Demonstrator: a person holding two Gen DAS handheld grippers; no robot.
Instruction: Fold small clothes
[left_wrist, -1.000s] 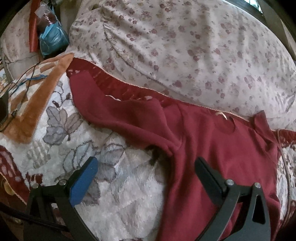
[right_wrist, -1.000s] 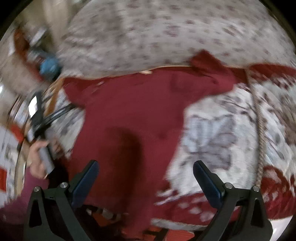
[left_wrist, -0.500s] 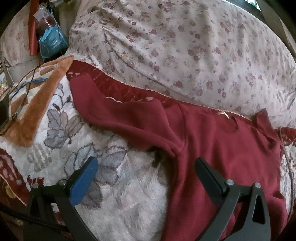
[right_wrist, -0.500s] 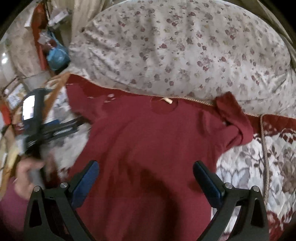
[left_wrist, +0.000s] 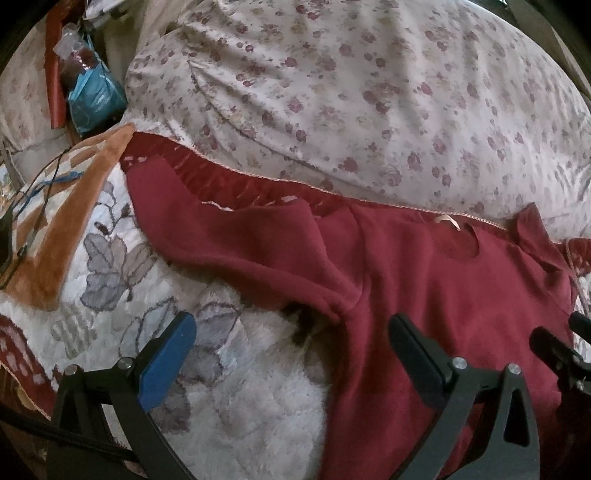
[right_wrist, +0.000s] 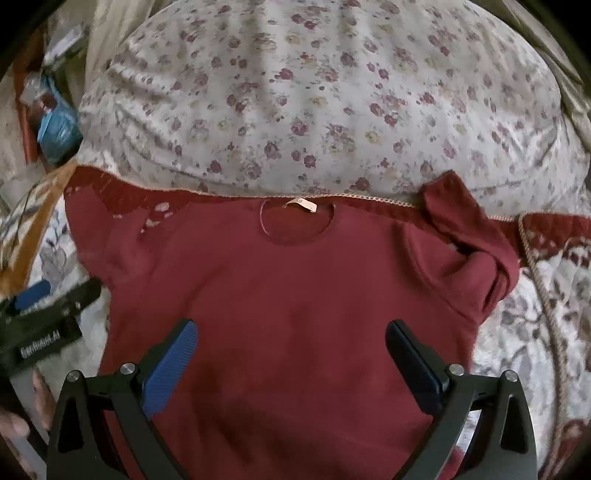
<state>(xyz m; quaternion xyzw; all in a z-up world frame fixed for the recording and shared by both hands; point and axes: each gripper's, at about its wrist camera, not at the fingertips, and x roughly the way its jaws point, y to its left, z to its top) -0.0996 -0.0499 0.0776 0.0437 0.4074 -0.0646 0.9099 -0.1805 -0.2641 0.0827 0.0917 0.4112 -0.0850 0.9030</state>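
The left gripper (left_wrist: 291, 350) is wide open. Its two black fingers point forward and stand far apart, with nothing between them. One finger has a blue pad (left_wrist: 166, 363) on its inner side. In the right wrist view this same gripper shows at the left edge, and a hand (right_wrist: 22, 413) holds it from below. Only a few fingers of that hand can be seen.

The right gripper (right_wrist: 291, 358) is wide open too. Its fingers also point forward and stand far apart, and they hold nothing. In the left wrist view its black tips peek in at the right edge.
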